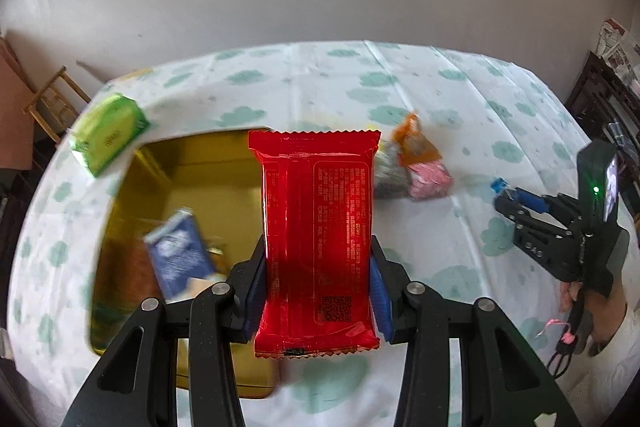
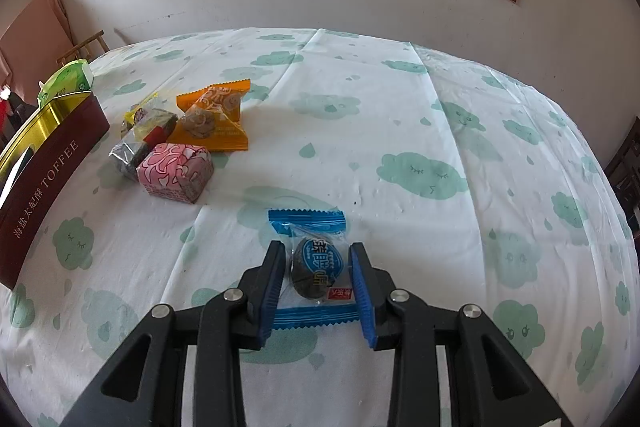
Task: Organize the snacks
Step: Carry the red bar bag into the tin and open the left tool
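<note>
Left wrist view: left hand-held gripper [image 1: 318, 279], angled downward, red packet [image 1: 316, 227] clamped.

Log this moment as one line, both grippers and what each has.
left gripper: shut on red packet, above gold tin | right gripper: shut on blue candy, on tablecloth

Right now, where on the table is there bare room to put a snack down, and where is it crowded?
Free: the far cloth behind the orange packet, and the whole side to the right of the blue-wrapped snack. Crowded: the strip between the toffee tin and the orange packet, where the pink packet and dark-wrapped snacks lie touching.
</note>
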Demonstrator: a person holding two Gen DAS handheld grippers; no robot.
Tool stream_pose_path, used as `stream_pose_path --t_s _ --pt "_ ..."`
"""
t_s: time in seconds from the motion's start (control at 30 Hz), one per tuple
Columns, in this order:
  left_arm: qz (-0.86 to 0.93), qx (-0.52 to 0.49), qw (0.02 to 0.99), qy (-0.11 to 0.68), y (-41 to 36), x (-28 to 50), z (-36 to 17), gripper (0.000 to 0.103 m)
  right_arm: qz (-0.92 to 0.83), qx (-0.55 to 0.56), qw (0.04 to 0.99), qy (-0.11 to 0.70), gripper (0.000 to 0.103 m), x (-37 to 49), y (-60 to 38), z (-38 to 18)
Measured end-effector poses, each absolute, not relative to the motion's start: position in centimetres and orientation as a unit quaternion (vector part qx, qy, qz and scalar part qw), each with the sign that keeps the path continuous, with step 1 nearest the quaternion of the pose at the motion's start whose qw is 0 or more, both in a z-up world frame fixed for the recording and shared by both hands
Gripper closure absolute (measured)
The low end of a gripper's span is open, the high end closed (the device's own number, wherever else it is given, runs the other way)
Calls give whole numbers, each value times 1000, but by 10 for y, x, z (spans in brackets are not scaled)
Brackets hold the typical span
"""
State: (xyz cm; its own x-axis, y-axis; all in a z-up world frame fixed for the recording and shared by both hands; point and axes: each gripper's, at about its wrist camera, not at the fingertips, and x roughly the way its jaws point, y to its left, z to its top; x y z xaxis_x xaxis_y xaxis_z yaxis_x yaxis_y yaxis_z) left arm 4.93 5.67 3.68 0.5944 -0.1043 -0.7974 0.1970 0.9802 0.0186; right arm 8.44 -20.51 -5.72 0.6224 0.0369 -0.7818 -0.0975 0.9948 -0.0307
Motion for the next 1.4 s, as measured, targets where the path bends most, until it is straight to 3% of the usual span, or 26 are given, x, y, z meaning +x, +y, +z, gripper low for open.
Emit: stream_pose_path --t_s 0.23,0.6,1.07,1.4 --pt "-22 72 899 430 115 55 49 63 37 -35 900 433 70 84 -205 -57" --pt "16 92 874 476 186 70 13 63 37 -35 900 433 70 84 -205 -57" --pt "5 87 851 517 202 73 -23 62 37 -35 900 433 69 85 -205 -57" --pt "3 82 853 515 199 71 -25 56 37 -35 900 433 69 84 -205 -57"
